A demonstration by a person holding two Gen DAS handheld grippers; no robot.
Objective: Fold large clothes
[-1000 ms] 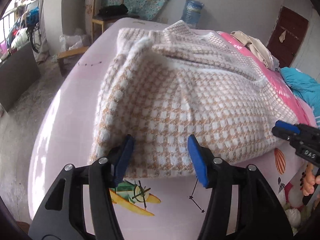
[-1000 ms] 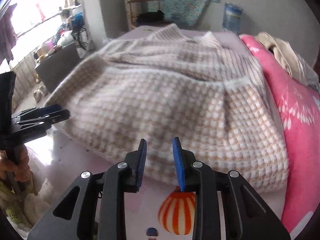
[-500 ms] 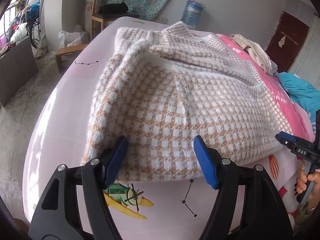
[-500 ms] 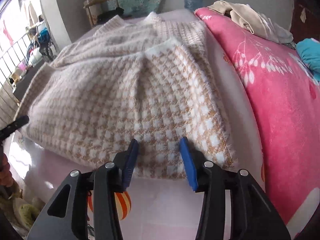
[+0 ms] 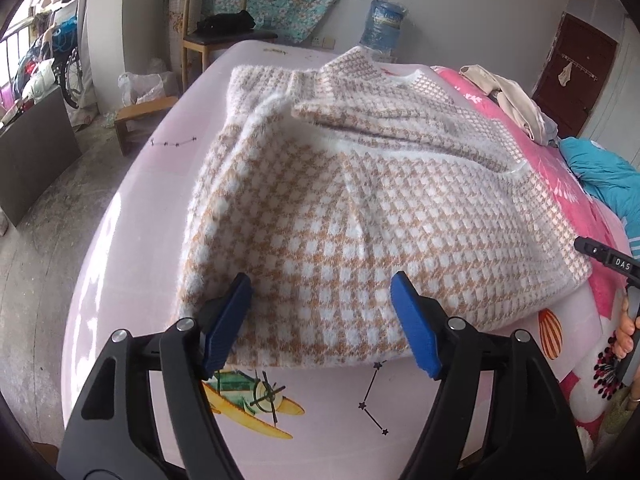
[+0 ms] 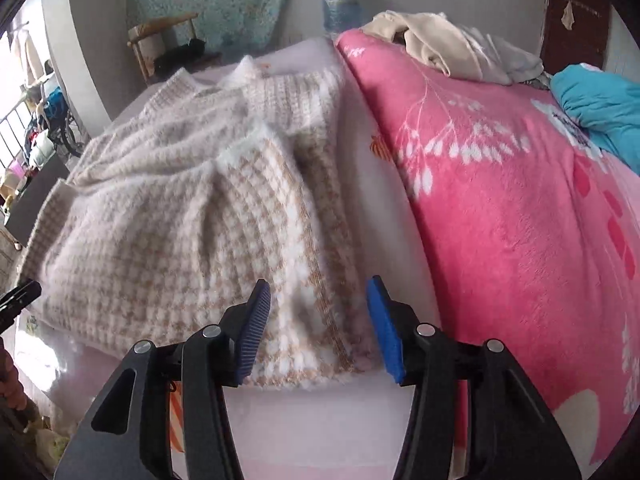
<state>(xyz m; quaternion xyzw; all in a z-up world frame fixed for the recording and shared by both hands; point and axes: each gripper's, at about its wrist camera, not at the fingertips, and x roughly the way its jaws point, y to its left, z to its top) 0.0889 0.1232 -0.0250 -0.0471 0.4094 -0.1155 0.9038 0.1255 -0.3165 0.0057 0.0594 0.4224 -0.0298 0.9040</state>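
Note:
A fuzzy beige-and-white checked sweater (image 5: 360, 208) lies spread on the pale pink bed sheet (image 5: 132, 240), with one sleeve folded across its upper part. My left gripper (image 5: 320, 292) hovers over the near hem at the sweater's left side. Its jaws are opening, the blue pads stand apart from the knit, and nothing is gripped. My right gripper (image 6: 318, 292) is over the sweater's (image 6: 180, 220) near right corner. Its jaws are opening too, with the corner lying between the pads and not pinched. Each wrist view catches the other gripper's tip at its edge.
A bright pink floral blanket (image 6: 520, 200) covers the bed's right side, with a heap of cream clothes (image 6: 440, 48) and a blue garment (image 6: 592, 104) on it. A wooden chair (image 5: 216, 20) and a water bottle (image 5: 382, 24) stand beyond the bed. On the left is concrete floor (image 5: 36, 280).
Both grippers' jaws have widened. The right gripper slid rightward along the hem from the sweater's middle to its right corner and rolled a little. The left gripper hardly moved.

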